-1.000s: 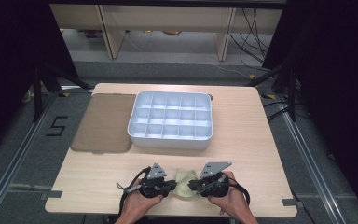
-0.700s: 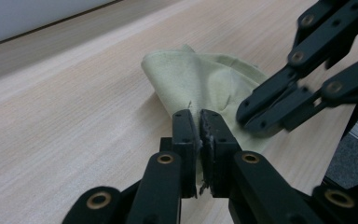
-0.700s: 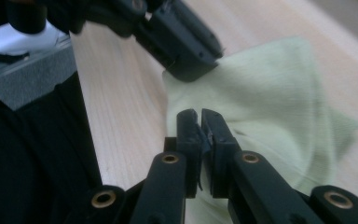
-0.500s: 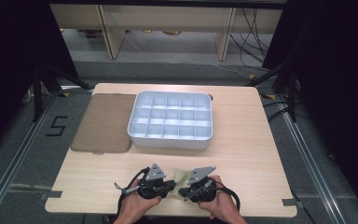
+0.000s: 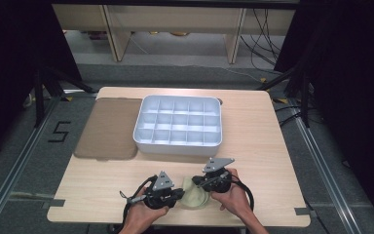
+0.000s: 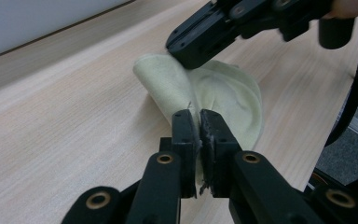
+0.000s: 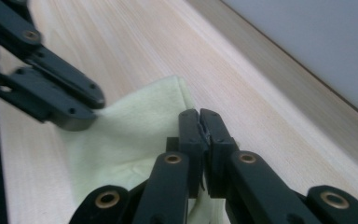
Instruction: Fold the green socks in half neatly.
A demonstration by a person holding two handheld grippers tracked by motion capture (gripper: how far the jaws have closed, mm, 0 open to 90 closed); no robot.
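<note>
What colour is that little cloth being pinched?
Pale yellow-green, plain; the cloth shows best in the left gripper view.

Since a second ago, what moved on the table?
The right gripper slid left toward the left gripper, folding the yellow cloth smaller between them. Both stay clamped on it. The white tray and brown mat stayed put.

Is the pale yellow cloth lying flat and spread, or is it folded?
Folded, at least partly. The cloth curls over itself in a rounded fold, pinched by the left tool and right tool.
</note>
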